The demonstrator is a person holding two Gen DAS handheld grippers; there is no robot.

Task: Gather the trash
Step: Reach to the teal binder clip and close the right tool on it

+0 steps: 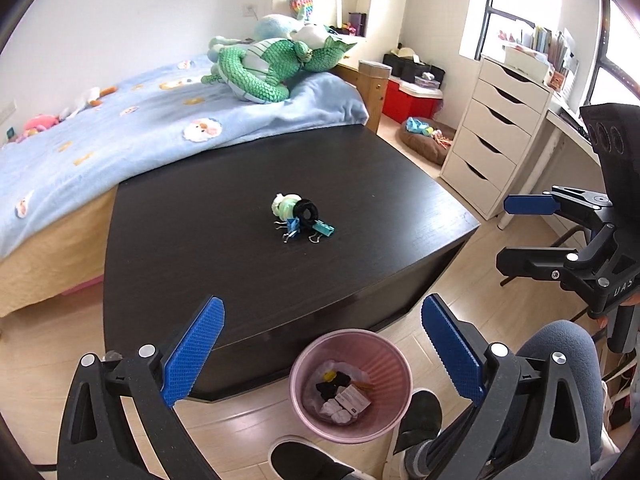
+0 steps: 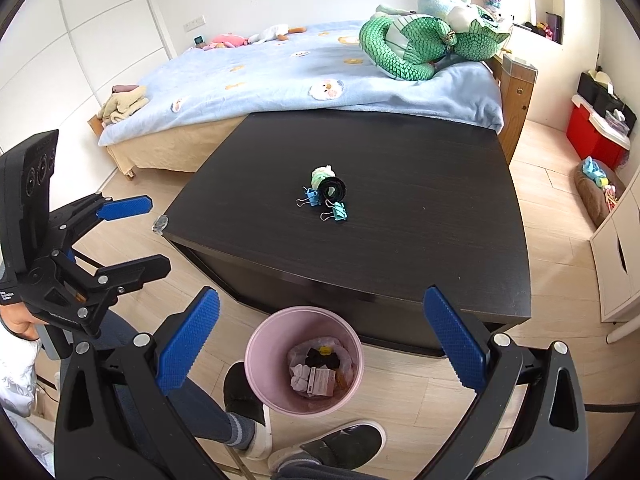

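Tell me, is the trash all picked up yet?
Not yet. Some trash already lies in the pink bin. Both grippers, left and right, are open and empty. A small pile of clips, a black ring and a green wad waits on the table.

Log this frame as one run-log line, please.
left gripper: open, empty, over pink bin | right gripper: open, empty | bin: holds trash | table: tape roll, two binder clips left

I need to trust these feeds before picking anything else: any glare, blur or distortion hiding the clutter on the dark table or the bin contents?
Left wrist view: strong fisheye bending, blown-out window at right, but the clutter and pink bin are sharp. Right wrist view: same curvature, mild sheen on the dark table, clutter readable, bin contents partly shaded.
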